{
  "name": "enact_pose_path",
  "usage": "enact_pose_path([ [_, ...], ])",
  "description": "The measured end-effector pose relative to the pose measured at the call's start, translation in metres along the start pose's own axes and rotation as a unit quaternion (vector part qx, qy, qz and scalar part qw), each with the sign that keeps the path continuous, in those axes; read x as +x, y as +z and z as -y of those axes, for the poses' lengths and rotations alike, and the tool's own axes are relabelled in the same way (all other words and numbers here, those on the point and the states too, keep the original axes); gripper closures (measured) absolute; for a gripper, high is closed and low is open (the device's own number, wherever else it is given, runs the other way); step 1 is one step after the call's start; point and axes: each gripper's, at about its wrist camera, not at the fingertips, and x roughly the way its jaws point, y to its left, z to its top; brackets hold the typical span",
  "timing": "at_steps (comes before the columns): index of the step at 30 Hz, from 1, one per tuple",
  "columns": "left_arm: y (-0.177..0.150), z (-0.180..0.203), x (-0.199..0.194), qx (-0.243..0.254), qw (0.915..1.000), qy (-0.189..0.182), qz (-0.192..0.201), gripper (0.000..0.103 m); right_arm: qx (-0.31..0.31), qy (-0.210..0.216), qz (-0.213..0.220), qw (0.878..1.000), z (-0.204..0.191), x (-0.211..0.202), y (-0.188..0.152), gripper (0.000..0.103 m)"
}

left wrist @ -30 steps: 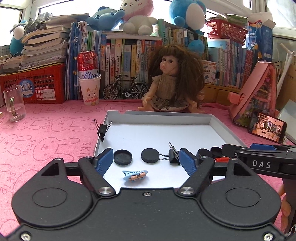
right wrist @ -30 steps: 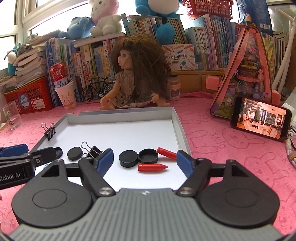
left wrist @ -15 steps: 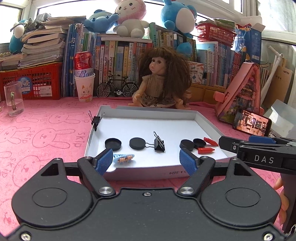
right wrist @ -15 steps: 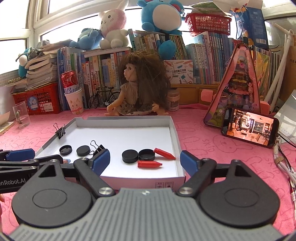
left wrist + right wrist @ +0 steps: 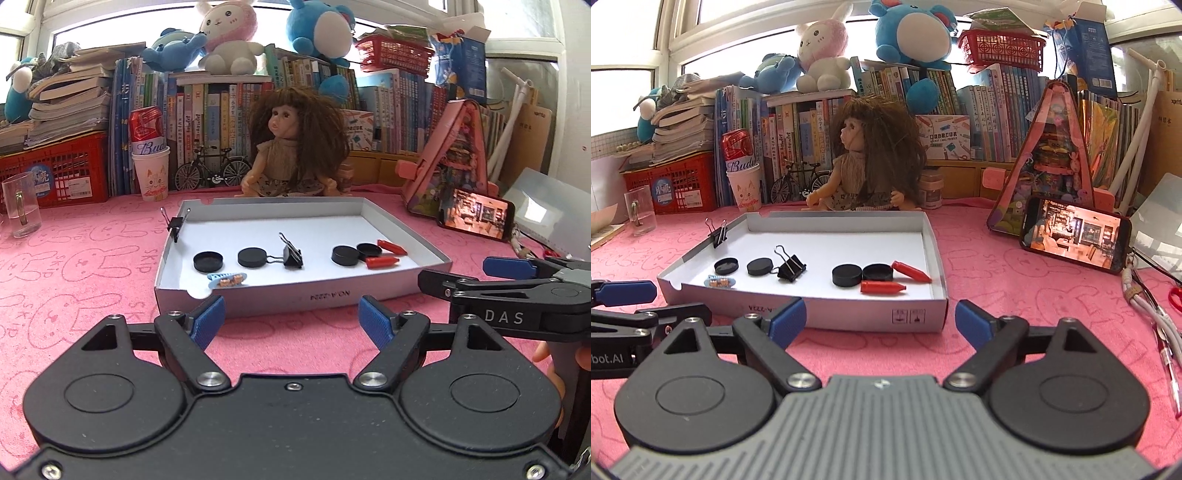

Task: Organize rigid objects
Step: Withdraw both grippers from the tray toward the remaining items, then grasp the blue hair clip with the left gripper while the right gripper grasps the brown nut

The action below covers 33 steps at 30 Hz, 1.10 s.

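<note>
The pink tablecloth (image 5: 74, 266) covers the whole table. On it, at 12 o'clock from both grippers, lies the white box lid (image 5: 303, 293) that serves as tray.

The left gripper (image 5: 291, 317) stands in front of its near wall, fingers released, nothing between them. The right gripper (image 5: 881, 319) is at the lid's 5 o'clock corner; its jaws are opening and they are empty.

Inside the lid lie four black round caps (image 5: 208, 261): two at 9 o'clock, two at 3 o'clock. One black binder clip (image 5: 293, 256) lies in the middle, another binder clip (image 5: 174, 224) grips the 10 o'clock wall. Two red crayon pieces (image 5: 882, 287) lie at 3 o'clock. A small blue hair clip (image 5: 227, 279) lies at 7 o'clock.
</note>
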Motion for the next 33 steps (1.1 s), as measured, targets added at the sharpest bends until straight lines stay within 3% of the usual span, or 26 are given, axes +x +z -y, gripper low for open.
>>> enact_pose_path([
  [15, -0.034, 0.006, -0.012, 0.018, 0.9986, -0.048, -0.015, 0.025, 0.005, -0.025, 0.005, 1.000, 0.008, -0.021, -0.039, 0.009],
  [28, -0.050, 0.014, -0.018, 0.041, 0.9971, -0.061, -0.018, 0.025, 0.004, -0.039, 0.000, 0.999, 0.012, -0.024, -0.054, 0.009],
  [33, -0.054, 0.018, -0.018, 0.056, 0.9961, -0.065, -0.020, 0.031, -0.010, -0.036, 0.000, 0.999, 0.012, -0.025, -0.056, 0.011],
])
